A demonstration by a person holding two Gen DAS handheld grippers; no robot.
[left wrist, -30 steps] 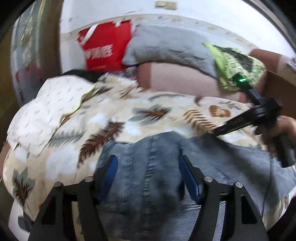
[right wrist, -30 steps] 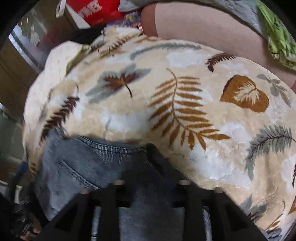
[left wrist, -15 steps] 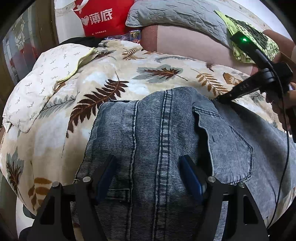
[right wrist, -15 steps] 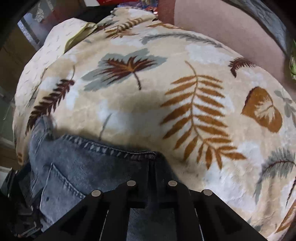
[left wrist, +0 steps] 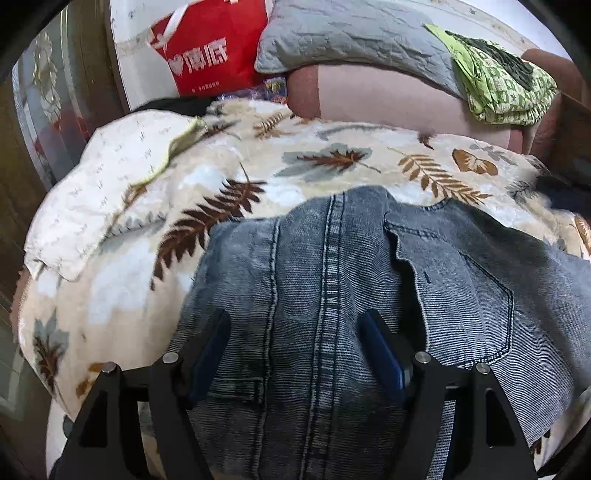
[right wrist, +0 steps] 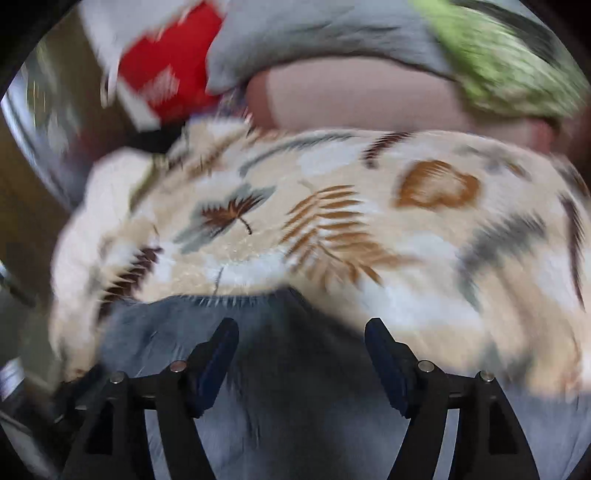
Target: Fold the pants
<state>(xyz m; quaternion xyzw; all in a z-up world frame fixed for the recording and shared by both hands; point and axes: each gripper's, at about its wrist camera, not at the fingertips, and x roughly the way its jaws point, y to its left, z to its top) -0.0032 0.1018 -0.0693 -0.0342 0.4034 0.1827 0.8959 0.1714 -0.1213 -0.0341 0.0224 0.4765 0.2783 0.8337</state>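
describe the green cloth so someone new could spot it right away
Start at the leaf-print blanket covering the bed, then look past its far edge to the pink cushion. The green cloth lies bunched on the cushion's right end, beside a grey pillow; it alone is bright lime with small checks.

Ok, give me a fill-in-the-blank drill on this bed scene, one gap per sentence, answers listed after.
1. The jeans lie on a blanket printed with ____.
2. The bag standing behind the bed is ____ in colour.
3. The folded green cloth rests partly on a ____ pillow.
4. The left gripper has its jaws ____ over the denim.

Missing words: leaves; red; grey; open
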